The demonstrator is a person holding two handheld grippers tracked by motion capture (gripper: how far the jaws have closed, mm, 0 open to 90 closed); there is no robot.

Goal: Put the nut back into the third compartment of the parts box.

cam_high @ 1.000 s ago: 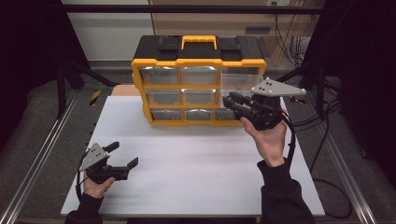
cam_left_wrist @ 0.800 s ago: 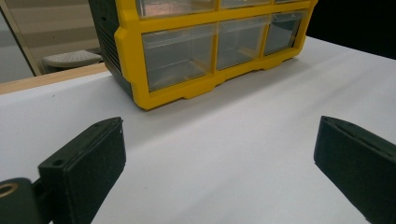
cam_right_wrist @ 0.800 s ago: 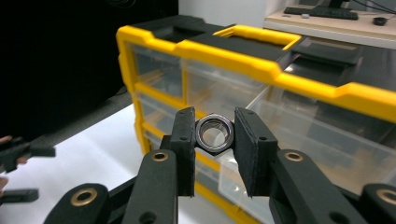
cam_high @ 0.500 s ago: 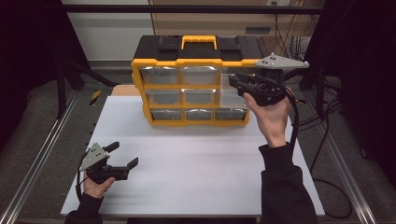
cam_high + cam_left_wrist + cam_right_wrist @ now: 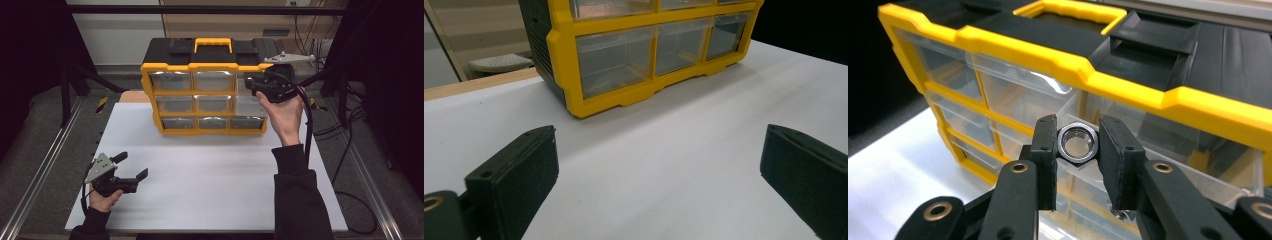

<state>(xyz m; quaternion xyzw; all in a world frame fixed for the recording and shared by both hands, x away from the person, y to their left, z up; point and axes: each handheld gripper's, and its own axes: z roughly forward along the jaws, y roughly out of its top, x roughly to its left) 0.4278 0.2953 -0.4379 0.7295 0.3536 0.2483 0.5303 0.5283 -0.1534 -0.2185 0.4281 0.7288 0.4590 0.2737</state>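
A yellow and black drawer organizer [image 5: 205, 90] with clear drawers stands at the back of the white table [image 5: 210, 180]. My right gripper [image 5: 250, 85] is raised in front of its top right drawer [image 5: 247, 80]. In the right gripper view the right gripper [image 5: 1077, 145] is shut on a shiny metal hex nut [image 5: 1077, 144], held between both pads just before the organizer [image 5: 1148, 100]. My left gripper [image 5: 132, 167] rests low at the table's front left, jaws wide apart with nothing between them. In the left gripper view the left gripper [image 5: 659, 170] faces the organizer's bottom drawers [image 5: 616, 60].
Metal rails run along both sides of the table, and a black cable [image 5: 307, 125] trails from the right gripper. A yellow handle [image 5: 213, 44] tops the organizer. Bare white surface [image 5: 684, 150] stretches between the left gripper and the organizer.
My right gripper has moved up and toward the back with the nut, from the middle drawer row to the top right drawer. The left gripper has stayed still.
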